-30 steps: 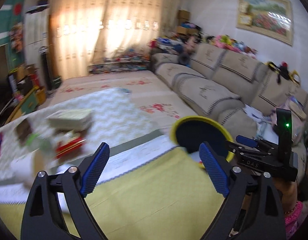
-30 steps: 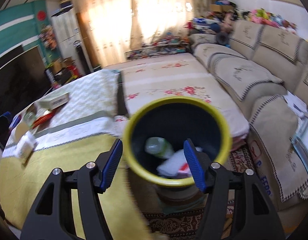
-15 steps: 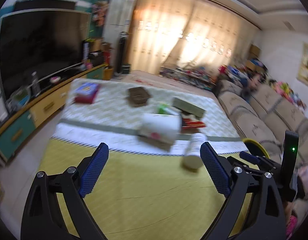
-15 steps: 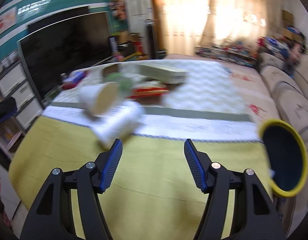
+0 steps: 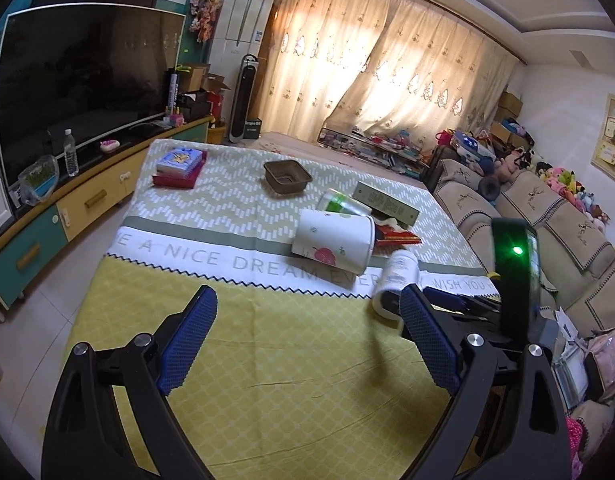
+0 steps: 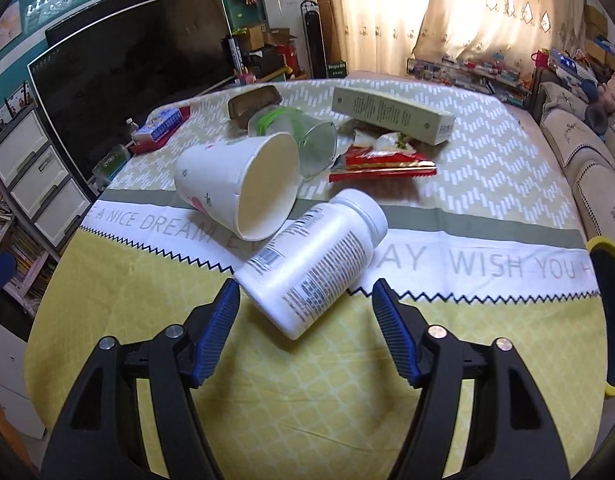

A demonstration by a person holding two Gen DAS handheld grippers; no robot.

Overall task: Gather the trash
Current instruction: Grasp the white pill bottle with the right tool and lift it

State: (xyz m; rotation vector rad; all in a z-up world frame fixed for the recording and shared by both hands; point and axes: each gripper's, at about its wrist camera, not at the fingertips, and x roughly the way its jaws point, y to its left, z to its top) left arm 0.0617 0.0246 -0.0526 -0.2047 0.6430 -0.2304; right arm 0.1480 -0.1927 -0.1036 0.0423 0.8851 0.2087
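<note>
The surface point(image 6: 487, 344) wears a cloth, yellow near the cameras, then a white lettered band, then a green zigzag print. A white bottle point(image 6: 315, 264) lies on its side across the yellow and white. Just behind it lie a tipped paper cup point(image 6: 235, 184), a clear cup point(image 6: 303, 140), a red wrapper point(image 6: 383, 162) and a long box point(image 6: 391, 114). Farther back sit a brown tray point(image 5: 287, 176) and books point(image 5: 179, 166).

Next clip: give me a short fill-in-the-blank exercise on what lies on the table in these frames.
1. The white pill bottle lies on its ____.
2. The paper cup's open mouth faces the ____ tool.
3. The red wrapper lies partly under the long ____ box.

Missing words: side; right; green
</note>
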